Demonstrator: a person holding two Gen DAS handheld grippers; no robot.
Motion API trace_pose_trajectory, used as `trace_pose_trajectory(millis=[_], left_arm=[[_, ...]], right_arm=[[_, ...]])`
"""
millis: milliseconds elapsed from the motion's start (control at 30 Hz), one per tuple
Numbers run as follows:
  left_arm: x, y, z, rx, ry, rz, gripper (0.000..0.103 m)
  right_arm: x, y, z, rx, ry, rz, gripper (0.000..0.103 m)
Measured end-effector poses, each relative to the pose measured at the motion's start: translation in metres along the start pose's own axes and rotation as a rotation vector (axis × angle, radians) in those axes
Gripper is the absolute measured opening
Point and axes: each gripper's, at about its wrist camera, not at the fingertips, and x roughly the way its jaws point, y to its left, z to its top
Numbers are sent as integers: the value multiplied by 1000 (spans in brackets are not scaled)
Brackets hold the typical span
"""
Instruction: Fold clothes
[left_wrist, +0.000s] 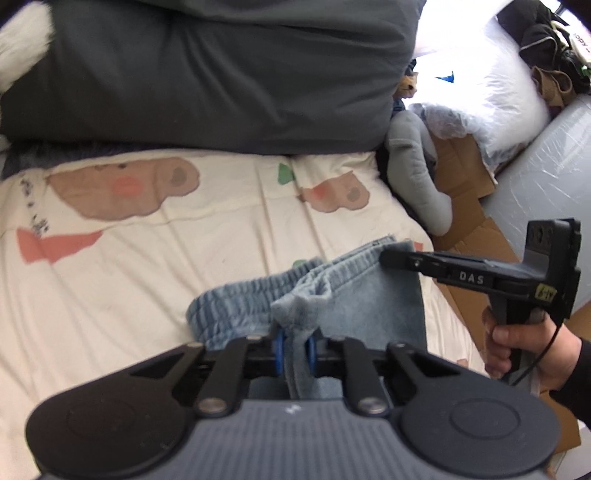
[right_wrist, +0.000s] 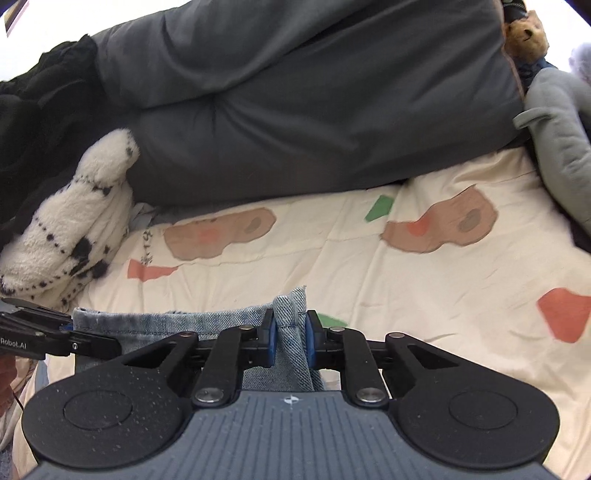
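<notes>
Bridging both tongs (left_wrist: 294, 350) (right_wrist: 288, 338) — pinched denim shorts (left_wrist: 373, 295)

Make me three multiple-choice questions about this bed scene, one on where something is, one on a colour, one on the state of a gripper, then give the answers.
1. Where does the grey plush toy lie?
A. at the right edge of the bed, beside the dark duvet
B. on top of the jeans
C. between the right gripper's fingers

2. What colour are the jeans?
A. black
B. light blue
C. red

3. How is the left gripper?
A. wide open over the sheet
B. shut on a plush toy
C. shut on the jeans

Answers: 1 A, it lies by the duvet's corner; 2 B, faded blue denim; 3 C, blue pads press on the fabric.
</notes>
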Motion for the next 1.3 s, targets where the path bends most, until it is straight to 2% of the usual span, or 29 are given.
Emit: trace_pose_trajectory(millis=[267,400,500,600,633,667,733,767,833,900,967,1000,1233,1300], left_arm=[[18,7,16,-23,21,11,12],[37,19,15,-19,53,43,13],[48,28,14,-34,82,62,18],[42,28,16,-33,85,61,22],[38,25,16,-17,79,75,26],[34,22,17,-1,72,89,30],[23,17,19,34,45,128,31],[17,14,21,52,25,151,31],[5,14,26,47,-6,148,31],[-1,9,30,44,-16,117,30],[-7,5,34,44,-27,86,21],[-8,-1,33,61,-29,69,20],[14,-17,20,123,11,51,18],[23,-16,14,150,26,69,18]], right_arm=[[1,-8,10,0,14,-33,15],[14,-9,10,-3,36,-58,15],[33,-10,7,17,76,-94,17],[35,-11,7,55,71,-141,23],[31,-12,7,65,53,-145,29],[27,-11,7,66,40,-153,39],[18,-8,7,54,18,-178,42],[14,-5,7,46,9,-184,42],[5,2,5,31,-7,-179,41],[-2,11,2,16,-22,-149,41],[-3,23,-2,-10,-16,-138,41],[-1,28,-5,-22,-3,-143,41],[17,53,-22,-67,29,-134,37],[24,57,-25,-74,37,-137,36]])
